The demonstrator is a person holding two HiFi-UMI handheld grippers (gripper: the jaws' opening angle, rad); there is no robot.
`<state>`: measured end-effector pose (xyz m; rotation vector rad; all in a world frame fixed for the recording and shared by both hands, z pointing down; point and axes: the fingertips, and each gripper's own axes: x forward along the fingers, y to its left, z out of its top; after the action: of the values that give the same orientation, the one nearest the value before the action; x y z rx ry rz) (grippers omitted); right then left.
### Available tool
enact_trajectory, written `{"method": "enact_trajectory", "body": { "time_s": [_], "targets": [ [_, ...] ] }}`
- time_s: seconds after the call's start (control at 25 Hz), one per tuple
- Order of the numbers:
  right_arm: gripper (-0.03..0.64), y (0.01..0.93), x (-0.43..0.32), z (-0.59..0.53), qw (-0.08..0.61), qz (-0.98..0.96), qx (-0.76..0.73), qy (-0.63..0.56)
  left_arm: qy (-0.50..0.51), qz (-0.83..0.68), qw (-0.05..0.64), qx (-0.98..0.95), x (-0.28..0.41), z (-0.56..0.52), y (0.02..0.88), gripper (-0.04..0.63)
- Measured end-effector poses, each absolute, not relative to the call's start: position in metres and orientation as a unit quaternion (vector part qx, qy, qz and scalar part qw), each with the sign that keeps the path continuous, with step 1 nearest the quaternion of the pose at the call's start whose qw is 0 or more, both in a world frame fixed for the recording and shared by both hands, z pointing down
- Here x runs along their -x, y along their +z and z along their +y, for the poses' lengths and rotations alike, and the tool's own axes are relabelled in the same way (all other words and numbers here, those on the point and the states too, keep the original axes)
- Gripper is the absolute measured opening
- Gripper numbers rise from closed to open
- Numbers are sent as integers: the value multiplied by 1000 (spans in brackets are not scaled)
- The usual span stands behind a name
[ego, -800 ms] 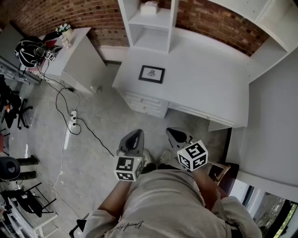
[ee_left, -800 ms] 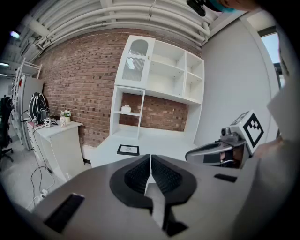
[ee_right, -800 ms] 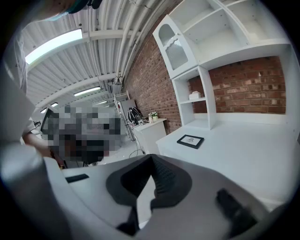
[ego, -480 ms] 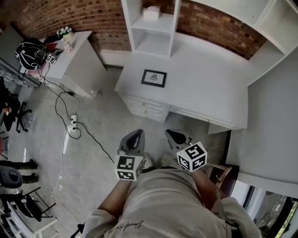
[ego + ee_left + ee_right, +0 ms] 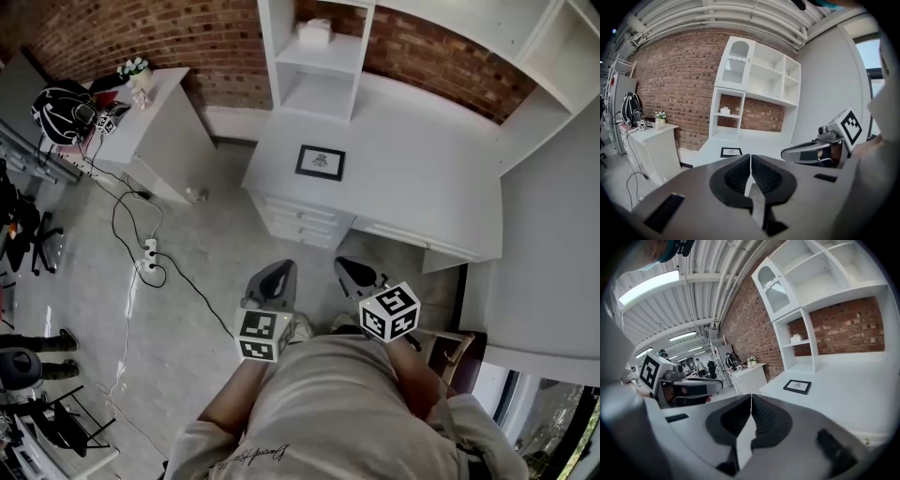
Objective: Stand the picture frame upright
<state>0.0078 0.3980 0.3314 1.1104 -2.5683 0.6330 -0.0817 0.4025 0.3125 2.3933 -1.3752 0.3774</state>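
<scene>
A small black picture frame (image 5: 320,162) lies flat on the white desk (image 5: 412,178), near its left end. It also shows in the left gripper view as the frame (image 5: 731,152) and in the right gripper view as the frame (image 5: 797,386). My left gripper (image 5: 275,275) and right gripper (image 5: 353,270) hang side by side close to my body, well short of the desk. Both are shut with nothing between the jaws. The left gripper (image 5: 750,157) and the right gripper (image 5: 751,397) point toward the desk.
A white shelf unit (image 5: 314,56) stands on the desk's back edge against the brick wall. A white cabinet (image 5: 155,131) is at the left. Cables and a power strip (image 5: 148,253) trail on the grey floor. Drawers (image 5: 298,223) sit under the desk.
The view has shifted slightly toward the desk; the frame and desk appear a little farther right and lower. Both grippers keep their place and stay shut.
</scene>
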Motion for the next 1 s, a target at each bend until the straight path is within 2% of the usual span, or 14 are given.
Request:
{"method": "enact_trajectory", "body": {
  "time_s": [0.56,1.0],
  "targets": [
    [28,349,-2,382,141,-875,-400,234,127,-463,186,-857,89,379,325,20],
    [29,357,-10,261,131,-885,-380,236,131,-483,182,-846,81,267,329,20]
  ]
}}
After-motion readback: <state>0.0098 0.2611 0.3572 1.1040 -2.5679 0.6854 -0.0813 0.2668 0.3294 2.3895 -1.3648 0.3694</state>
